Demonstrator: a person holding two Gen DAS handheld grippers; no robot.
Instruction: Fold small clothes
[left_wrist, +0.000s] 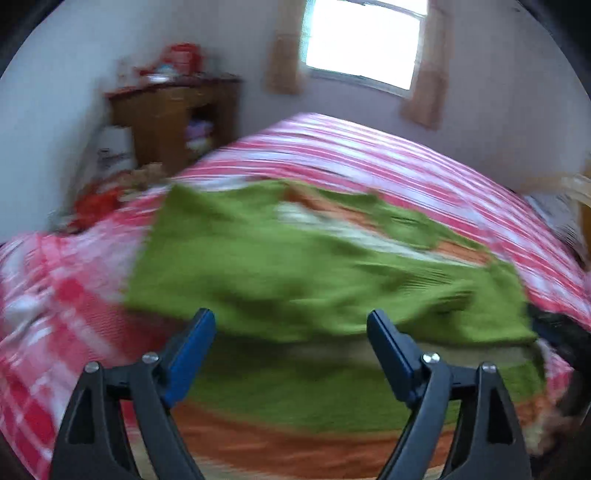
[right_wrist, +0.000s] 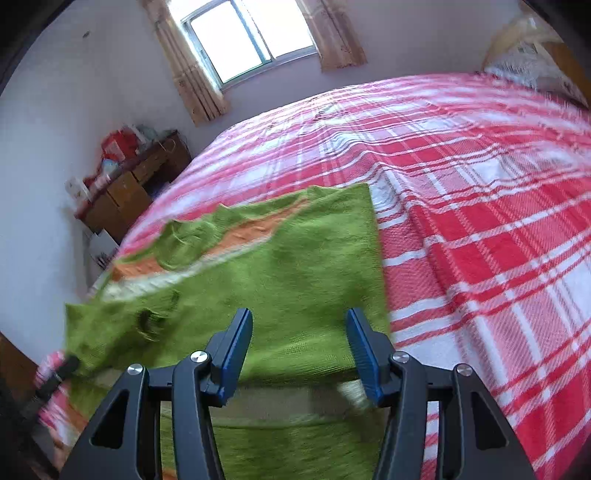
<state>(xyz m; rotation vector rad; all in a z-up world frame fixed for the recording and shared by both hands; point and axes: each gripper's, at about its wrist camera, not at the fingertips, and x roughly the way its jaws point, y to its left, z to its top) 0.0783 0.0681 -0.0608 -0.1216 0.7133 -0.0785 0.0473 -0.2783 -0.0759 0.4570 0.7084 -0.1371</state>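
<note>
Green knit top lies part-folded on the plaid bed w/ both tongs apart & empty, left gripper and right gripper just above the near fold, so I'd pinch both near corners evenly, then fold w/o bunching.

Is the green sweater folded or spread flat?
Folded: the green sweater has its upper layer turned over its lower part, on the bed.

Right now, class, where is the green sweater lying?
The green sweater lies on the red-and-white checked bedspread, at the bed's near left side in the right wrist view, just ahead of both hand-held grippers.
</note>
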